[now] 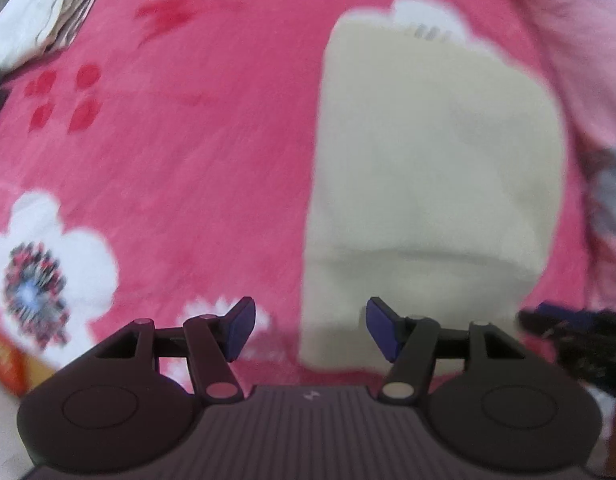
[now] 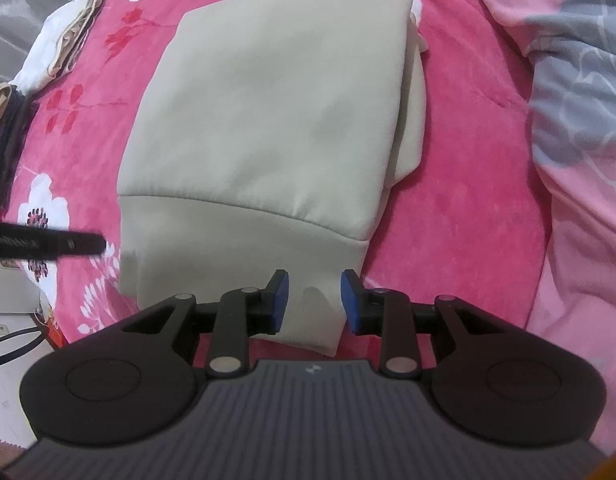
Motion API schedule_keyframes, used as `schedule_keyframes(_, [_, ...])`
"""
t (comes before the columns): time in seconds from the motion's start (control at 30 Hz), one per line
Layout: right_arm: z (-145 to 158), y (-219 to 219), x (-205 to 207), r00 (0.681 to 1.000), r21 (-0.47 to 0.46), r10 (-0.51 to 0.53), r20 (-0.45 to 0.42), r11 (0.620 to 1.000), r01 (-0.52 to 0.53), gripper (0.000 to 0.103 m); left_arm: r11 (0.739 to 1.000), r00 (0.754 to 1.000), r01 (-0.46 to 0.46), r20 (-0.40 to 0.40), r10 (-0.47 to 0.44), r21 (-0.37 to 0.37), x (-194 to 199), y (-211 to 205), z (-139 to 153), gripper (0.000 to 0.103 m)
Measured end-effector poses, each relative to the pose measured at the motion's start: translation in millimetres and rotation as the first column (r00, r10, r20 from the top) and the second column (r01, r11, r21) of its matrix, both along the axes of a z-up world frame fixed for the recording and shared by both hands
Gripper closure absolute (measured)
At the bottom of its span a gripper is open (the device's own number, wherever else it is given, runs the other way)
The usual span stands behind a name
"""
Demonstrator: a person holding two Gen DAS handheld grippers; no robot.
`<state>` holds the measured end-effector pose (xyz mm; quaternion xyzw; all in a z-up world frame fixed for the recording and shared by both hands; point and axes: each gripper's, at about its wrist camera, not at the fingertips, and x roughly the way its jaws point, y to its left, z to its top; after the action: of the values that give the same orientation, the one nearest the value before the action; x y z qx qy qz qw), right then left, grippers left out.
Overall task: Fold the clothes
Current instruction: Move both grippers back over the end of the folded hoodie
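Right gripper (image 2: 311,300) released, straddling folded cream garment (image 2: 268,100) hem, pads clear; left gripper (image 1: 308,328) released above hem.

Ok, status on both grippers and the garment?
Left gripper open, empty. Right gripper straddling the cream garment's near hem, pads clear. Garment folded flat on pink blanket. Nothing obstructing.

Left view blurred – folded cream garment (image 1: 436,160) soft-edged, its near hem hidden
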<state>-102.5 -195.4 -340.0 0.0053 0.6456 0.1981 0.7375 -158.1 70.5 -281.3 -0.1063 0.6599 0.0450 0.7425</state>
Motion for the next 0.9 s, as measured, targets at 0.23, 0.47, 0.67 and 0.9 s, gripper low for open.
schedule_keyframes(0.23, [5.3, -0.9, 0.4, 0.998, -0.004, -0.054, 0.019, 0.999, 0.054, 0.071, 0.995, 0.975, 0.016, 0.223, 0.006, -0.097, -1.8, 26.4, 24.6, 0.020])
schedule_keyframes(0.47, [18.3, 1.8, -7.2, 0.991, -0.030, -0.119, 0.053, 0.992, 0.121, 0.062, 0.989, 0.947, 0.072, 0.321, -0.028, -0.127, 7.1, 51.7, 44.6, 0.009])
schedule_keyframes(0.67, [31.3, 5.4, -19.2, 0.969, -0.038, -0.237, 0.072, 0.970, 0.240, 0.058, 0.981, 0.932, 0.146, 0.350, -0.092, -0.131, 19.7, 72.1, 58.7, 0.004])
schedule_keyframes(0.9, [43.9, 13.5, -42.7, 0.908, -0.027, -0.407, 0.097, 0.911, 0.412, 0.054, 0.951, 0.904, 0.288, 0.359, -0.232, -0.112, 46.3, 89.8, 64.1, 0.004])
